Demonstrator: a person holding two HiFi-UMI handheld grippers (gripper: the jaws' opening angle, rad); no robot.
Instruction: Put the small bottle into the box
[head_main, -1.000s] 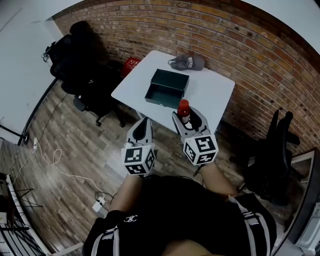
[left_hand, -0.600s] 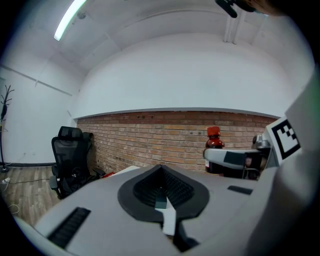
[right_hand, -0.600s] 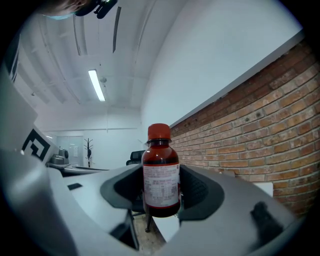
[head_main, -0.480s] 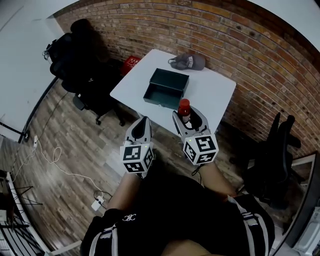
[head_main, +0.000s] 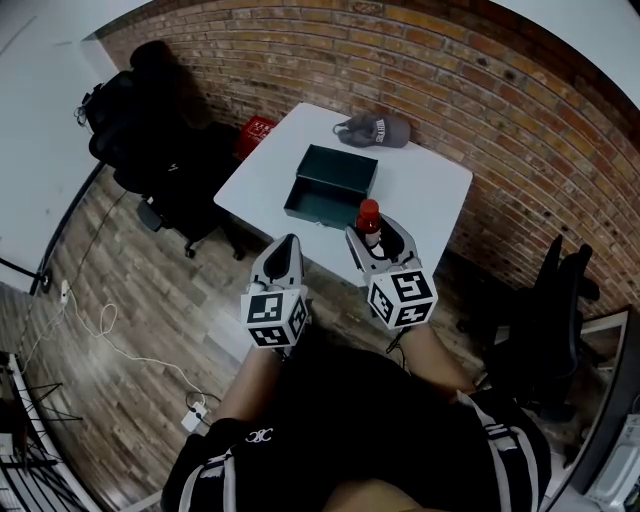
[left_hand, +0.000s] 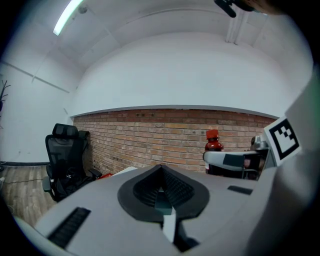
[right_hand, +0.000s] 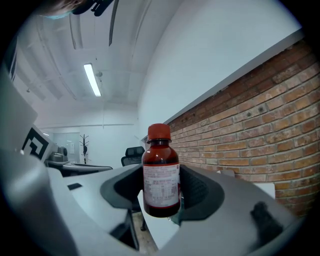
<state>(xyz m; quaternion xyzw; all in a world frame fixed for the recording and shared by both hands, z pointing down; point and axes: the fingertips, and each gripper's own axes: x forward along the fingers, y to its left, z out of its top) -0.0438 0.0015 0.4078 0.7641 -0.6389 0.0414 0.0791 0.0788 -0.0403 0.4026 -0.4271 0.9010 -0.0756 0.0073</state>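
Change over the last second: slight; head view has drifted, so the white counter (head_main: 425, 190) and the open dark-green box (head_main: 341, 164) sit a little lower in frame, while both grippers keep nearly the same spots; judged: carry phase, bottle not yet over box. Right gripper (head_main: 380, 238) clamped on small bottle (right_hand: 161, 172), upright, by counter's near edge in head view, short of the box. Left gripper (head_main: 287, 250) clenched on nothing, jaws together. Bottle: amber-brown body, red screw cap, white printed label, print too small to read. Box looks empty.

Soft strip light (right_hand: 92, 79) overhead, fisheye warp, dark corners.
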